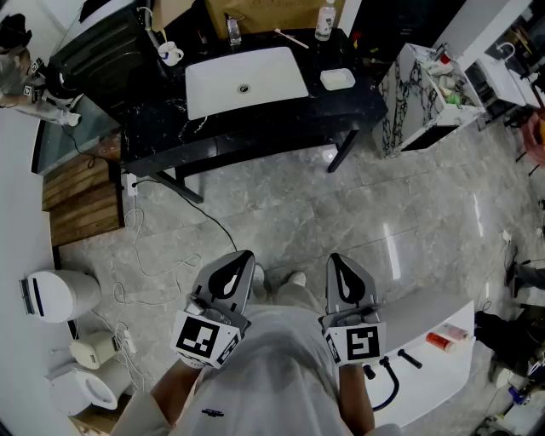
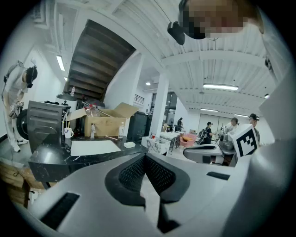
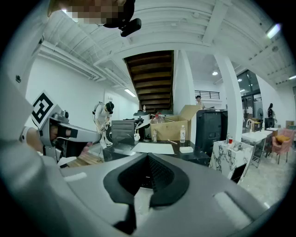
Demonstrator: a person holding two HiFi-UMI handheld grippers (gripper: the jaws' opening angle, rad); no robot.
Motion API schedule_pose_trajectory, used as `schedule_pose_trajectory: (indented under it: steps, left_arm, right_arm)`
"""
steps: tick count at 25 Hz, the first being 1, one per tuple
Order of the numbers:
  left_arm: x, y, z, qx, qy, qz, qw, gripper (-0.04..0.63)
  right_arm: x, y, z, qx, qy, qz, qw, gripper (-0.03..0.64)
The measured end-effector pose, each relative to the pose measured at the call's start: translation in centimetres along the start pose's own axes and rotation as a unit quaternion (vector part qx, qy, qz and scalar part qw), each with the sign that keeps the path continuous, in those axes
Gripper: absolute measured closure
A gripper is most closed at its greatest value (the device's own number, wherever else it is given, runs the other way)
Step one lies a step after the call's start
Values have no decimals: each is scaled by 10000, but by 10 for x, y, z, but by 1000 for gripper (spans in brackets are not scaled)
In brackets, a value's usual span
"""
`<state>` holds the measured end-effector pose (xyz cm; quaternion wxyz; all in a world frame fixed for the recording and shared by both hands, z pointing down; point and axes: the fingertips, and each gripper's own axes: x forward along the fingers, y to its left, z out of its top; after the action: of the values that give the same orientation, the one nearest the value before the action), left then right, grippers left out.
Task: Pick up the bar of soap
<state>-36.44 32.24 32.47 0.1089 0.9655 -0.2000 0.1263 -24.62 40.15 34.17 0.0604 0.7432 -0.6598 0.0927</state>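
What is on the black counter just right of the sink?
A small white dish, with a clear bottle and a thin stick behind it near the counter's back edge. Whether a bar of soap lies in the dish is too small to tell from here.

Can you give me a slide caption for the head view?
Left claw and right claw, both shut, far from soap by basin.

The bar of soap [image 1: 337,78] lies near the right edge of the black countertop [image 1: 281,119], just beside the white sink [image 1: 245,78]. Well apart from it, the left gripper [image 1: 243,257] and right gripper [image 1: 335,259] hang side by side over the grey floor [image 1: 409,213].
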Motion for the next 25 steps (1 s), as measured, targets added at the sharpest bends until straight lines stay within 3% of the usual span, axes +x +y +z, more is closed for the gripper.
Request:
schedule_pose_trajectory:
  steps: [8, 14, 19, 25]
  left_arm:
    - [8, -54, 11, 45, 64, 107, 9999, 595]
    - [28, -87, 10, 81, 122, 53, 9999, 595]
    - [40, -112, 6, 184, 169, -27, 9997, 595]
    - [57, -134, -3, 128, 351, 5, 9993, 595]
  right_arm:
    - [-46, -42, 4, 178, -13, -98, 9998, 606]
    - [-67, -79, -2, 609, -227, -211, 9977, 606]
    - [-78, -85, -20, 276, -4, 43, 9996, 606]
    - [-82, -106, -30, 288, -28, 81, 9995, 606]
